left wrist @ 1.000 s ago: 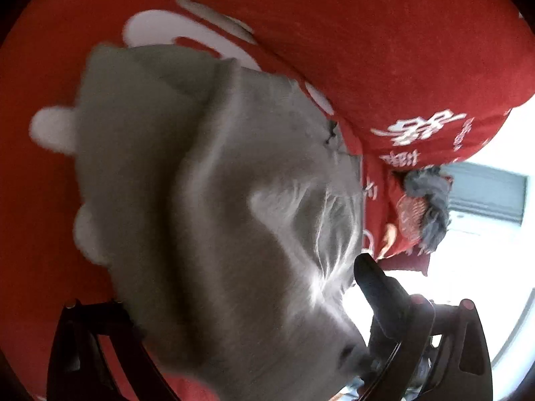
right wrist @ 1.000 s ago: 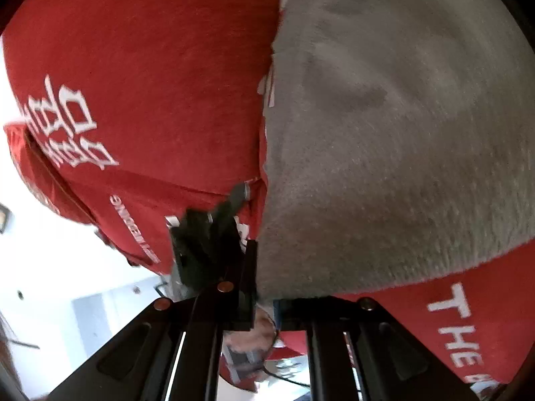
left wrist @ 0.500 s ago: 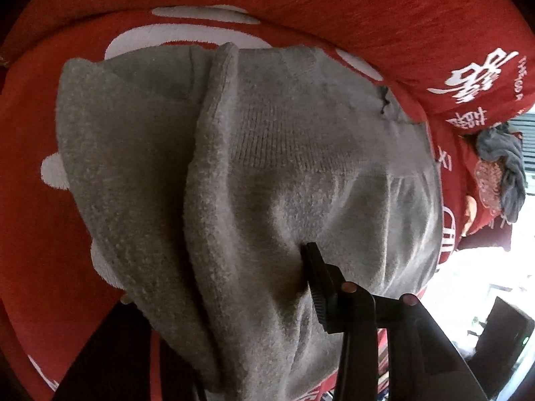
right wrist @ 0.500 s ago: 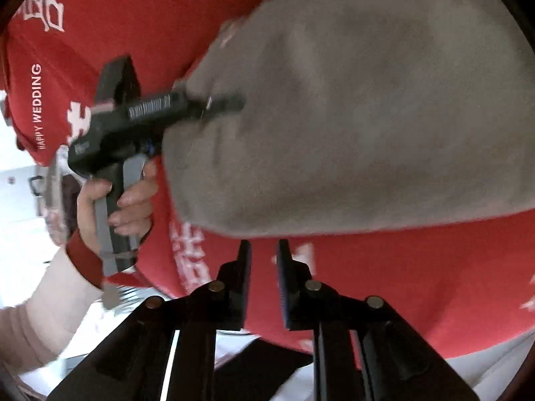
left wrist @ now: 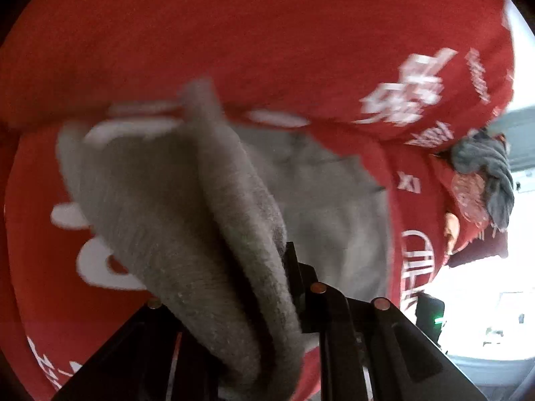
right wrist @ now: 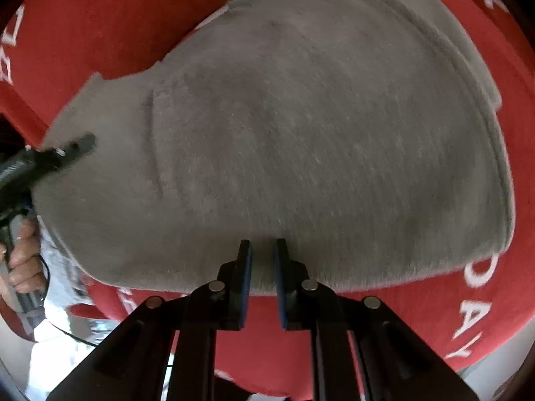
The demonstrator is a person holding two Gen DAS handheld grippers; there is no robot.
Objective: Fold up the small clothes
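Observation:
A small grey knit garment [right wrist: 301,140] lies folded on a red cloth with white lettering [right wrist: 100,26]. My right gripper [right wrist: 262,250] hovers at the garment's near edge, its jaws slightly apart with nothing between them. My left gripper [left wrist: 267,267] is shut on a thick fold of the grey garment [left wrist: 207,220], which drapes over its fingers and hides the left one. In the right wrist view the left gripper [right wrist: 72,148] shows at the garment's left corner, held by a hand.
The red cloth [left wrist: 267,50] covers the whole surface, with a raised red fold behind the garment. A dark grey bundle of cloth [left wrist: 488,173] lies at the far right edge. Bright floor or window area shows beyond the right edge.
My right gripper has moved in toward the garment's near edge. My left gripper has carried its grey fold across, so the garment lies more spread out.

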